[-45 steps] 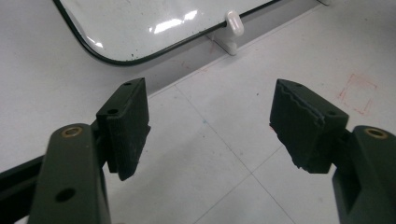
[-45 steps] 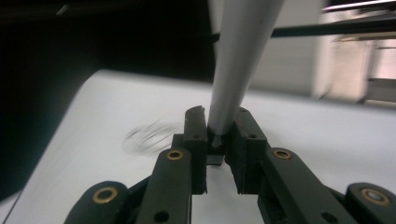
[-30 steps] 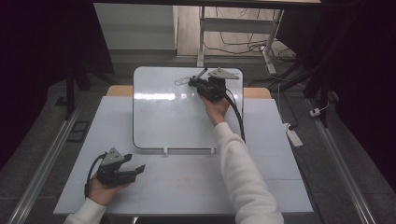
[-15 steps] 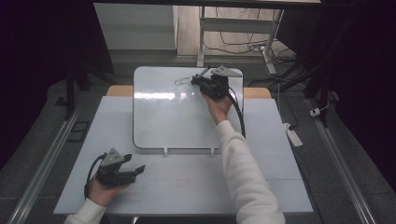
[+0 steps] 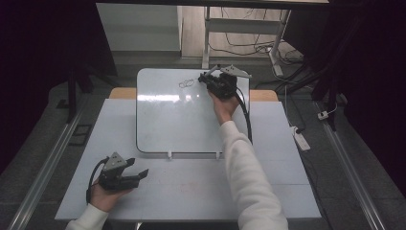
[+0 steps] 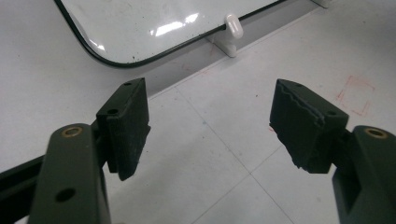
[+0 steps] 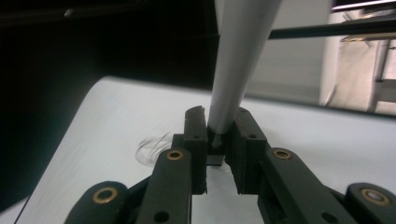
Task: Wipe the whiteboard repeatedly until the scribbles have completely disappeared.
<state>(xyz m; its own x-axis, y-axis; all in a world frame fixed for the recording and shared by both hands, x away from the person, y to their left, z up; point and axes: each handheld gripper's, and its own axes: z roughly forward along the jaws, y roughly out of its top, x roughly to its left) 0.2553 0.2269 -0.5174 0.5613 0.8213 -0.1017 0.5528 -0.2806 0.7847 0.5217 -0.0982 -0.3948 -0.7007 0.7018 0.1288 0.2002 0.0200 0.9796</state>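
Note:
A whiteboard (image 5: 182,124) lies on the pale table (image 5: 191,191), with a small dark scribble (image 5: 186,83) near its far edge. My right gripper (image 5: 204,78) hovers at that far end, shut on a grey marker (image 5: 214,70). In the right gripper view the marker (image 7: 238,70) rises up out of the closed jaws (image 7: 219,119), and the scribble (image 7: 154,147) sits just left of them on the whiteboard (image 7: 303,130). My left gripper (image 5: 142,173) rests at the table's near left corner, open. Between its pads (image 6: 210,112) there is only bare table.
Two white clips (image 5: 169,154) stick out of the board's near edge; one clip (image 6: 232,28) appears beyond the left jaws. A faint red mark (image 6: 355,91) is on the table. A power strip (image 5: 301,139) lies on the floor at right, with table legs and cables behind.
The right gripper has shifted slightly toward the board's far edge with the marker. The left gripper has stayed where it was.

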